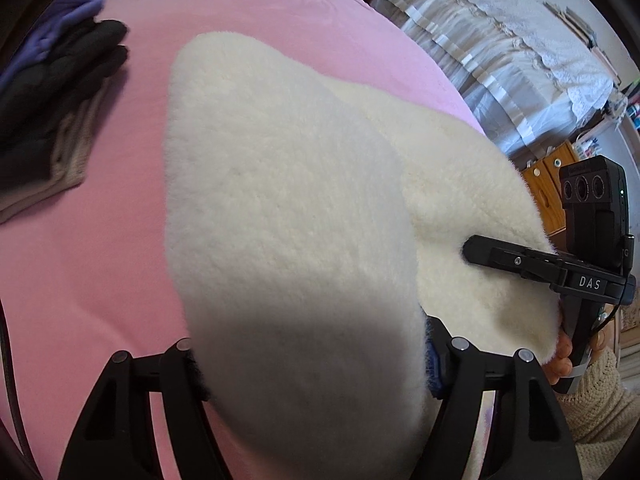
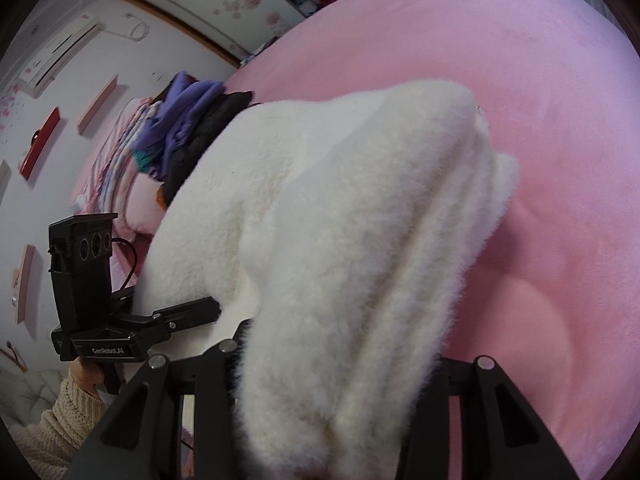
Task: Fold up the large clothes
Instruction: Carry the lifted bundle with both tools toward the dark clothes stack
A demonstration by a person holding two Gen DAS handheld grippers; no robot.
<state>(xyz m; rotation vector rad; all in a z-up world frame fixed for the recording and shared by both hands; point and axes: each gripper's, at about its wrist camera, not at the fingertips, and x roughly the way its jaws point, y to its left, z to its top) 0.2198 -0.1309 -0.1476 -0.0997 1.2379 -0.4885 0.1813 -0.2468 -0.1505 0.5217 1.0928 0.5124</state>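
Two claws hold the same white fleece garment (image 1: 280,200), and I see it from both wrist cameras. My left claw (image 1: 316,360) is clenched on one bunch of the fleece; the thick fabric fills the space between its fingers and spreads forward from it over the pink bed (image 1: 80,260). My right claw (image 2: 332,364) is also clenched on the fleece, which rises in front of it as a lifted, folded mass, and its far end hangs down toward the bed. In the left view, the right claw (image 1: 476,250) comes in from the right side and bites the edge of the garment just beside my own grasp. In the right view, the left claw (image 2: 208,308) enters from the left and touches the fleece there.

Ahead and to the left of my left claw, a pile of dark clothes (image 1: 60,92) lies on the bed, well apart from the fleece, with a purple cloth (image 1: 52,32) behind it. A white lace cover (image 1: 500,40) is beyond the bed, ahead and to the right.
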